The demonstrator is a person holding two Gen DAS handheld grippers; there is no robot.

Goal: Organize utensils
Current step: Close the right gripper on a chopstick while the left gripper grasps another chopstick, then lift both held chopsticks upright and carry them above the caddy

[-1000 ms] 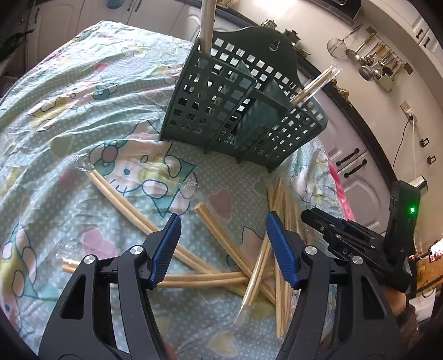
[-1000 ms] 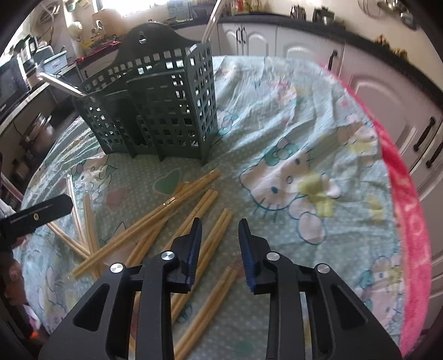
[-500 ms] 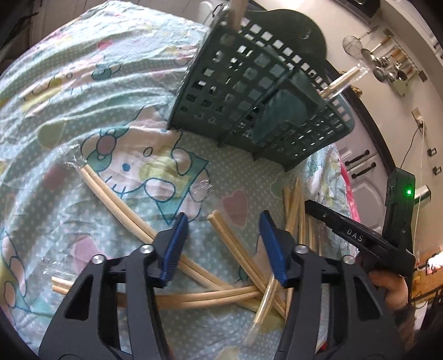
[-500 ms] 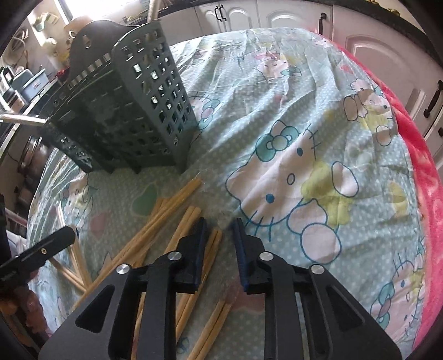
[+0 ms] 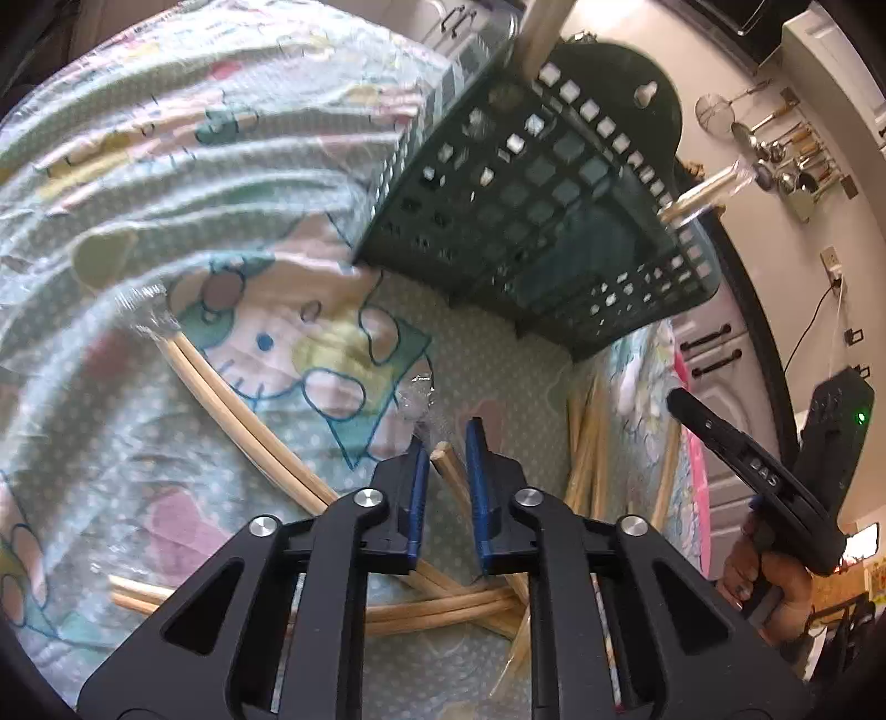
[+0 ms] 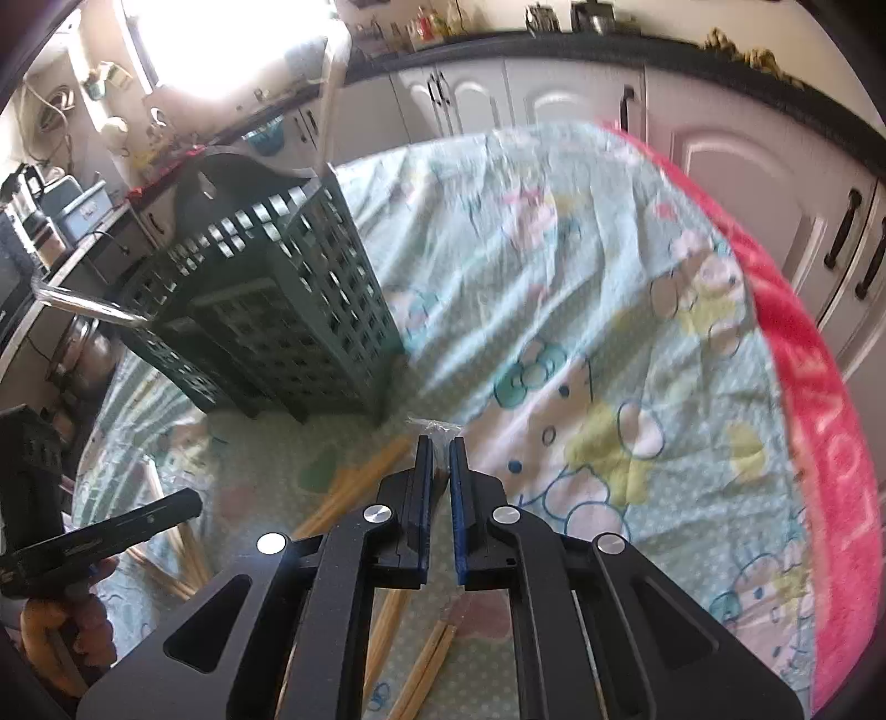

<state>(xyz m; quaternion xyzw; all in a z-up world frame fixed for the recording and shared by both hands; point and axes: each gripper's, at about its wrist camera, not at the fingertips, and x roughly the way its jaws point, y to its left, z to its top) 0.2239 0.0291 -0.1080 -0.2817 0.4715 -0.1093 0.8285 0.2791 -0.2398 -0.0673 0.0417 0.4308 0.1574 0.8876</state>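
Both claws point down at a bench covered by a pale green cartoon-cat cloth (image 5: 260,232) with a pink terry edge (image 6: 819,421) on its far right side. The left claw (image 5: 446,443) is closing, and the end of a wrapped pair of bamboo chopsticks (image 5: 443,462) lies between its blue pads (image 5: 419,482); a crumple of clear wrapper (image 5: 421,396) sticks out just ahead of the tips. Whether the pads already press on the pair cannot be told for sure. The right claw (image 6: 437,448) is also closing, its pads nearly together, with a bit of clear wrapper (image 6: 437,427) at its tips and the tan end of a chopstick pair (image 6: 440,473) showing in the slit between them.

More chopstick pairs lie loose on the cloth: a long curved pair (image 5: 232,399) to the left, a crossed heap (image 5: 443,603) under the left claw, and several pairs (image 6: 354,482) fanned out left of the right claw. A dark green perforated utensil holder (image 5: 531,221) stands upright near the middle of the bench, beyond both claws. One wrapped pair (image 5: 703,194) leans out of its right compartment, another (image 5: 540,33) rises from its back corner. A person's hand (image 5: 775,587) grips the right tool's handle. White cabinets (image 6: 720,155) and hanging ladles (image 5: 786,160) ring the room
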